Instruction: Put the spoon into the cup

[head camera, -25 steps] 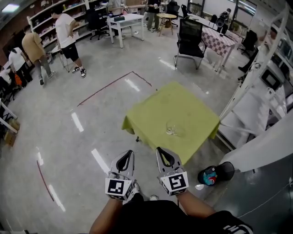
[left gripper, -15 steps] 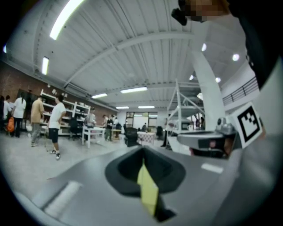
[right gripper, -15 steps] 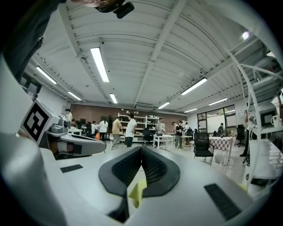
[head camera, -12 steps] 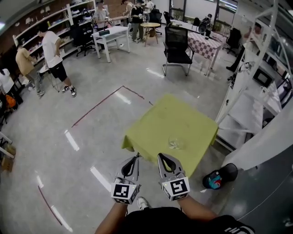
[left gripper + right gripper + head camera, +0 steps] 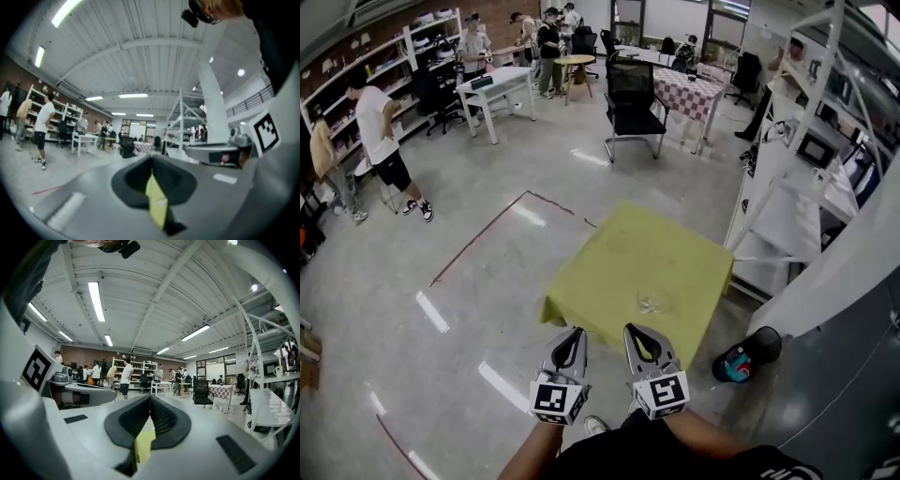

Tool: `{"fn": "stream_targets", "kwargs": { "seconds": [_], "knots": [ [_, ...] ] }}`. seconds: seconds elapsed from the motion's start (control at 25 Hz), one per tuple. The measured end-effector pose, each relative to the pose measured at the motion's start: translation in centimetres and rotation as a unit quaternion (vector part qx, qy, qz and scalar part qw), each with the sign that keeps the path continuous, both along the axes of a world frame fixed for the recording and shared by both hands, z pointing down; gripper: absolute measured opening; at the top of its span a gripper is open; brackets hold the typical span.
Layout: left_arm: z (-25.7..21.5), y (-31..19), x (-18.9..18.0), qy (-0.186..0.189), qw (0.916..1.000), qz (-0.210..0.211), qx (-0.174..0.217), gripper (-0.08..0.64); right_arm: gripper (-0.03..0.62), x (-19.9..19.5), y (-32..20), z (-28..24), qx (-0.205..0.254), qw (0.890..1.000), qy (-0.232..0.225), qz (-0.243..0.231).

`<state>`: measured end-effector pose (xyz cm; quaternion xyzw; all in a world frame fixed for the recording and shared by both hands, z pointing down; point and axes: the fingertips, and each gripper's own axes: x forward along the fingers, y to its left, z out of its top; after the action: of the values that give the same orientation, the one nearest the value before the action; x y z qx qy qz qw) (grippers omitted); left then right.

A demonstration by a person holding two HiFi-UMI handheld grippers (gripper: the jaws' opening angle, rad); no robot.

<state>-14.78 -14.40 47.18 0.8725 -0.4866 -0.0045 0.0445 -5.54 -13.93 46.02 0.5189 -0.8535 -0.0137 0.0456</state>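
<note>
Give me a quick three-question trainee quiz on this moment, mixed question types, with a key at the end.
1. True or false: the cup stands on the floor.
2. The table under the cup is covered in: A) yellow-green, B) red, C) blue.
3. Fill in: the left gripper and right gripper both have their jaws ____, with nothing between them.
Key: 1 false, it stands on the table; 2 A; 3 shut.

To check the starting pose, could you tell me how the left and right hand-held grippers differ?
The left hand-held gripper tilts rightward, the right hand-held gripper leftward. The left's marker pattern differs from the right's. Both are shut, empty, short of the cup.
</note>
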Motion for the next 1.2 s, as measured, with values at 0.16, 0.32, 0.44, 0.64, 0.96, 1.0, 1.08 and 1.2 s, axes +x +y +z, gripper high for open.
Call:
{"fn": "stream_targets", "kwargs": {
  "seconds": [0.16, 0.32, 0.44, 0.64, 0.96, 1.0, 1.08, 1.2],
  "knots": [
    [-0.5, -1.7, 1.6, 0.004, 0.9998, 0.016, 0.007, 0.012, 0.006, 1.2, -1.9, -1.0, 0.016, 1.0, 0.012, 0.015],
    [-1.0, -3.4, 3.5, -0.002, 0.9995, 0.03, 0.012, 0.012, 0.006, 2.8, -3.9, -1.9, 0.026, 0.999, 0.004, 0.024],
    [-0.9, -4.8, 4.8, -0.006, 0.9992, 0.038, 0.01, 0.012, 0.008, 4.0, -5.1, -1.8, 0.023, 0.999, 0.001, 0.03],
    [-0.4, -7.2, 6.9, -0.01, 0.9987, 0.049, 0.005, 0.012, 0.006, 6.5, -6.9, -0.7, 0.012, 0.999, 0.0, 0.043],
    [-0.1, -11.0, 11.2, -0.014, 0.9977, 0.067, 0.0, 0.012, 0.006, 11.1, -10.1, 0.2, 0.004, 0.998, -0.007, 0.066],
    [0.0, -11.3, 11.8, -0.015, 0.9975, 0.07, -0.001, 0.012, 0.008, 11.8, -10.5, 0.2, 0.004, 0.998, -0.008, 0.069],
    [0.1, -12.1, 13.2, -0.017, 0.9971, 0.074, -0.002, 0.012, 0.006, 13.3, -11.2, 0.4, 0.003, 0.997, -0.01, 0.075],
    [0.4, -13.3, 15.3, -0.019, 0.9966, 0.08, -0.005, 0.012, 0.006, 15.5, -12.3, 0.7, -0.003, 0.996, -0.013, 0.083]
  ]
}}
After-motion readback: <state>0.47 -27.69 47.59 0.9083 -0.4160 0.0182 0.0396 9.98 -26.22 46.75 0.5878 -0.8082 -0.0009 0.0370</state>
